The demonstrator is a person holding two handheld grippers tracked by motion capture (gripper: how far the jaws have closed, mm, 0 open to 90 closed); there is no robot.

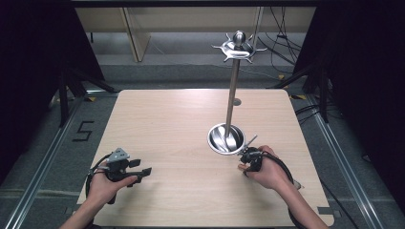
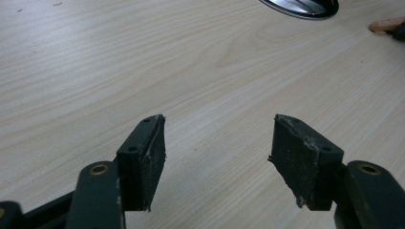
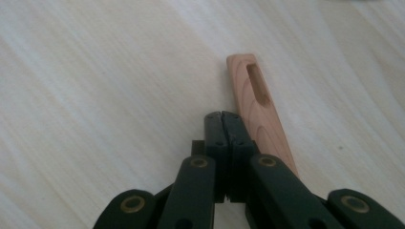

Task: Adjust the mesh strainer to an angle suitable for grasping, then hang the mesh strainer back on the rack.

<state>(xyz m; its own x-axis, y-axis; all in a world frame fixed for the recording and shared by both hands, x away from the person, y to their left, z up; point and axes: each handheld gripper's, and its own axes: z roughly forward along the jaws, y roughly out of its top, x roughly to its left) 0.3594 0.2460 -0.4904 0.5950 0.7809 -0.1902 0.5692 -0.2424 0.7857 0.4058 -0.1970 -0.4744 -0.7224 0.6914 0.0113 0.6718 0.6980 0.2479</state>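
Here the right hand-held gripper (image 3: 224, 117) is clenched, jaws pressed together; a wooden handle (image 3: 258, 102) runs along its side, but whether it is pinched I cannot tell. It sits near the table's (image 1: 181, 124) right front corner, just beside the steel bowl (image 1: 226, 139) of the rack. The handle looks light, stiff and dry; the slotted end offers a fair hold. The left hand-held gripper (image 2: 217, 152) stands released over bare, smooth wood near the front left edge. Dark curtains flank the room

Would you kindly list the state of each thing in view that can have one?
left gripper: fingers open, nothing between them, above the table.
right gripper: fingers shut, empty.
wooden handle: lying flat beside the right gripper's fingers.
utensil stand: upright, hooks empty.
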